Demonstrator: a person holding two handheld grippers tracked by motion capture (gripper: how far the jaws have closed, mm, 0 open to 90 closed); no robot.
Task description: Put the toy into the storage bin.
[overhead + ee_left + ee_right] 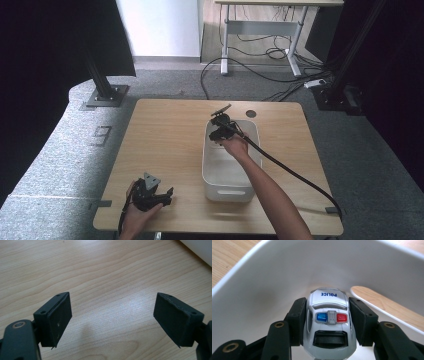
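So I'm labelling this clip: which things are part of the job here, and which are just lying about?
In the job:
- toy police car, clamped between the right gripper fingers
- white bin, where the car is held

Lying about:
- left gripper, open over bare table
- cables on the floor
- far desk

High view: set above the near edge, facing forward and down over the whole table (165,125) and floor beyond. Left gripper view: close above bare wood, a bin (200,250) corner at top right. Right gripper view: close inside that bin (262,277). Shared with the high view: tabletop, bin (225,190).
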